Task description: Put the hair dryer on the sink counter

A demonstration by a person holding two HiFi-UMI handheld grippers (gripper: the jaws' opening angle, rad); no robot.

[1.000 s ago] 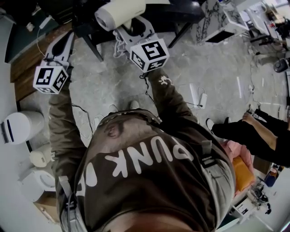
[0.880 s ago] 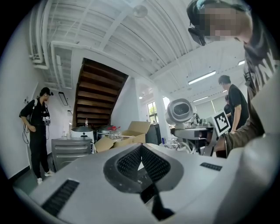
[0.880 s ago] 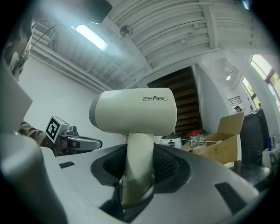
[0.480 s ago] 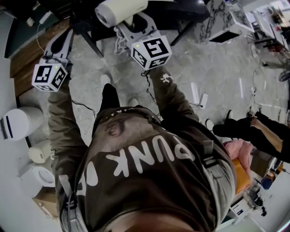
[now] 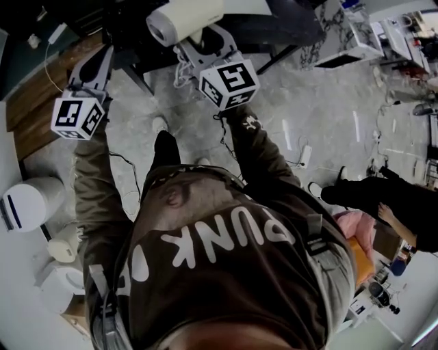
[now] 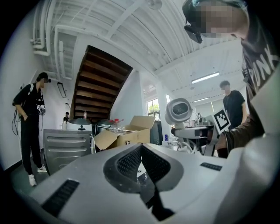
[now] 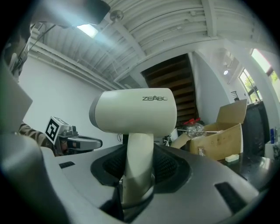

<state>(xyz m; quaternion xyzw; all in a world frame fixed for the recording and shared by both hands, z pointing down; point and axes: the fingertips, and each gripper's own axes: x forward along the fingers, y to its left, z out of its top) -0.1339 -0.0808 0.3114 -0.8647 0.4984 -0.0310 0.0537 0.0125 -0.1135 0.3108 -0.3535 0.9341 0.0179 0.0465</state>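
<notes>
Right gripper (image 7: 139,169): jaws partway apart and clamped on the handle of the hair dryer (image 7: 135,116). A pad presses on each side of the handle. The barrel sits crosswise above the fingers, carried upright.

Left gripper (image 6: 141,162): pads pressed together, nothing between them.

The dryer is up in the air in my right grip. I can pick out no sink counter in any view, so I judge this is the carry and the setting down has not begun.

Doing it well:
- The barrel is top-heavy above the pads, so I keep the squeeze even and the handle plumb to stop it swinging.
- A pale cord (image 5: 179,70) loops just under the right fingers. It is likely the dryer's own, and I mind it for snags.
- The left fingers are free to steady the barrel if needed.

What each view adds:
- The right gripper view alone shows the pad contact on the handle and the print on the barrel.
- The head view shows the right gripper (image 5: 203,42) and the left gripper (image 5: 102,56) held out side by side over bare floor. The dryer (image 5: 185,17) lies beyond the right fingers, but the grip itself is hidden.
- The left gripper view catches the dryer (image 6: 178,111) end-on, off to the right of my left fingers. A cardboard box (image 6: 127,133) stands ahead of them.
</notes>
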